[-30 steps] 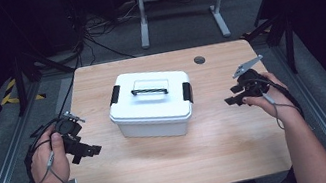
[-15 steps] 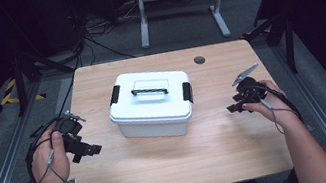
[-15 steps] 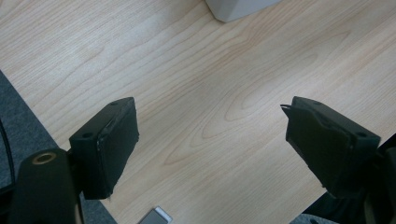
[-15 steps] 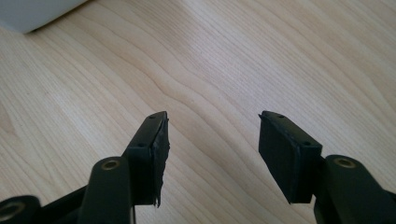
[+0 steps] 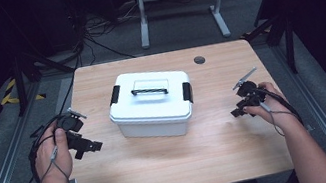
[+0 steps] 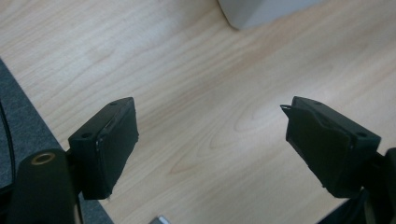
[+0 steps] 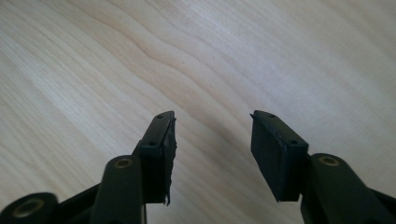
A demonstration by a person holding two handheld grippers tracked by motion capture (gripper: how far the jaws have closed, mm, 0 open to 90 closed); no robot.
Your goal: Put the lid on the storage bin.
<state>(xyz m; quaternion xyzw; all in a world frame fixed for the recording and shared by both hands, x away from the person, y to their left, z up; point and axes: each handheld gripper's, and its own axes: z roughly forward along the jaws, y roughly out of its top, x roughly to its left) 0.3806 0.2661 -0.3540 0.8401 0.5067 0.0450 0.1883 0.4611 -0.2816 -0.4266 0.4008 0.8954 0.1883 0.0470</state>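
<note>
Storage box point(image 5: 151, 103) sat mid-worktop point(image 5: 164, 167), lid latched, handle flat. Left hand-held gripper point(image 5: 90, 146) and right hand-held gripper point(image 5: 238, 110) flanked it, both well apart, jaws spread, empty; likely staged for side latches.

A light wood-grain counter point(image 5: 164, 167) stands on grey floor. A white lidded box point(image 5: 150, 105) with a black handle and black side latches sits directly on it, near the middle, slightly toward the far edge. A small round grey cap point(image 5: 199, 59) is set into the surface near the far edge, toward the right corner
</note>
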